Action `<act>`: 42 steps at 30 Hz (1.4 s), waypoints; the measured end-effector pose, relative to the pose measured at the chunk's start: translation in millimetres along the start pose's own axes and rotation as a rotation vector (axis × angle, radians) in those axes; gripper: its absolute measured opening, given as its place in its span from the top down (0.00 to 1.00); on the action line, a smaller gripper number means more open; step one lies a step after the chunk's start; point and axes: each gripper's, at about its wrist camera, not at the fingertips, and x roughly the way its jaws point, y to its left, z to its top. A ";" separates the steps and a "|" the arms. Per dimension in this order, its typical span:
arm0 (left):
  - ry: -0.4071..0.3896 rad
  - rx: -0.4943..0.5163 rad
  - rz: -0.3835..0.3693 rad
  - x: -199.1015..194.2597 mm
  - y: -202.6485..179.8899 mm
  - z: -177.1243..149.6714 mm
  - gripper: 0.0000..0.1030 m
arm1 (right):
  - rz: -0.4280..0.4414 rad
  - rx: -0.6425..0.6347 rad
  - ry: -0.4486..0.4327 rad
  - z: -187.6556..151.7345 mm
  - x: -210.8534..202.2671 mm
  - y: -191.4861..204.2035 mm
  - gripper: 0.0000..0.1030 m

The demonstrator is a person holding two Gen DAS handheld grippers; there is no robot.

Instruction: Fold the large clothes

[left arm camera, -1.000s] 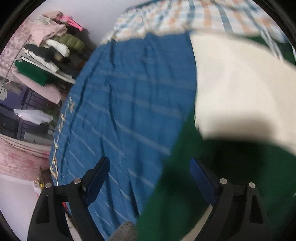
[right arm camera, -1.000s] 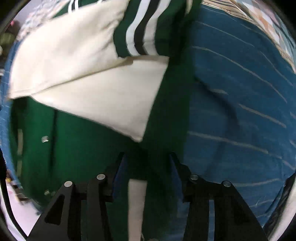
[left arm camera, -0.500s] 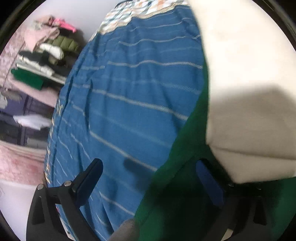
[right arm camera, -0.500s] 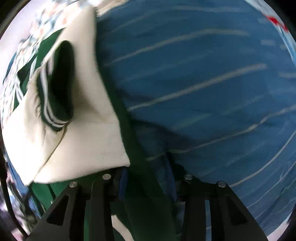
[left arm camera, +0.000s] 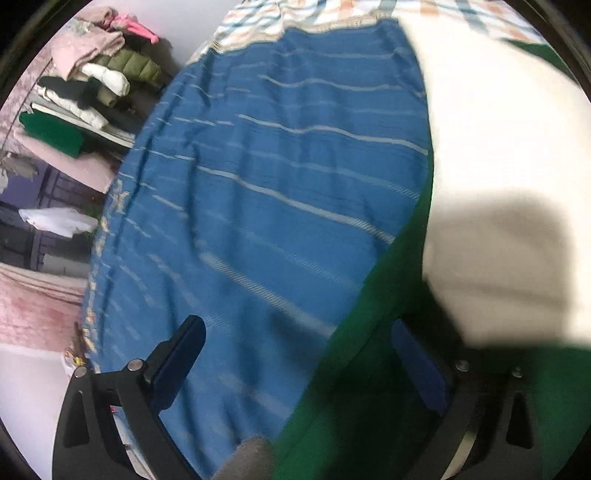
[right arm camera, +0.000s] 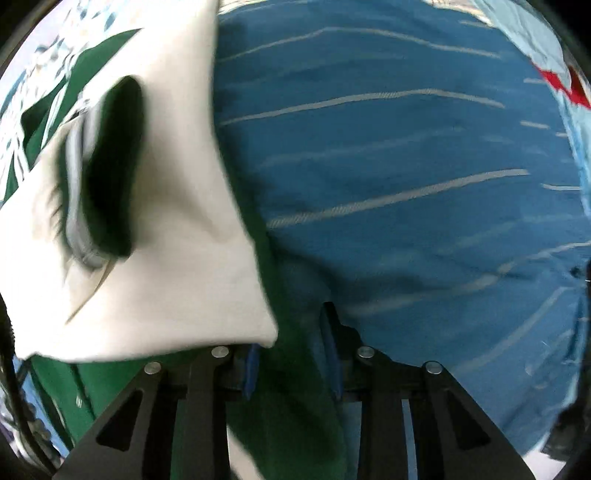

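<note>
At the bottom of the right view, my right gripper (right arm camera: 291,354) pinches a fold of the green jacket (right arm camera: 295,417) between its 2 narrowed fingers, low at the cloth's edge, I judge so the body can be carried over without the layers sliding apart. Just above and left of that grip, 1 cream sleeve (right arm camera: 177,229) lies across the green body, its dark striped cuff (right arm camera: 107,170) pointing up the frame.

In the left view, my left gripper (left arm camera: 295,354) stands wide, gripping nothing. 1 finger hangs over the blue striped bedspread (left arm camera: 266,192) at lower left and the other over green cloth at lower right, so the jacket's edge runs between them, placed, I think, for the next pinch. The cream sleeve fills the right side of that frame.

Further up, 1 checked blanket (left arm camera: 295,18) crosses the top edge. In the upper left sits 1 pile of folded clothes (left arm camera: 92,81); I cannot count its pieces.
</note>
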 end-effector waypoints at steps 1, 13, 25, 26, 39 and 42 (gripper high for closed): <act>-0.015 -0.001 -0.017 -14.4 8.3 -8.0 0.00 | 0.003 -0.022 0.012 -8.0 -10.2 1.7 0.67; 0.015 0.142 0.032 -59.5 5.9 -153.0 0.00 | 0.269 0.181 0.333 -200.7 8.1 -79.2 0.56; 0.014 0.193 0.036 -30.3 -14.3 -170.6 0.00 | 0.288 0.206 0.301 -242.1 13.1 -59.1 0.74; 0.029 0.162 0.010 -33.7 -9.4 -168.4 0.00 | 0.285 0.218 0.272 -239.7 -0.7 -64.6 0.74; -0.003 0.209 -0.153 -144.0 -109.5 -186.5 0.00 | 0.455 -0.003 0.267 -218.2 30.2 -27.4 0.75; -0.019 0.233 -0.102 -151.8 -151.5 -199.0 0.00 | 0.478 -0.032 0.299 -207.0 46.7 -29.5 0.75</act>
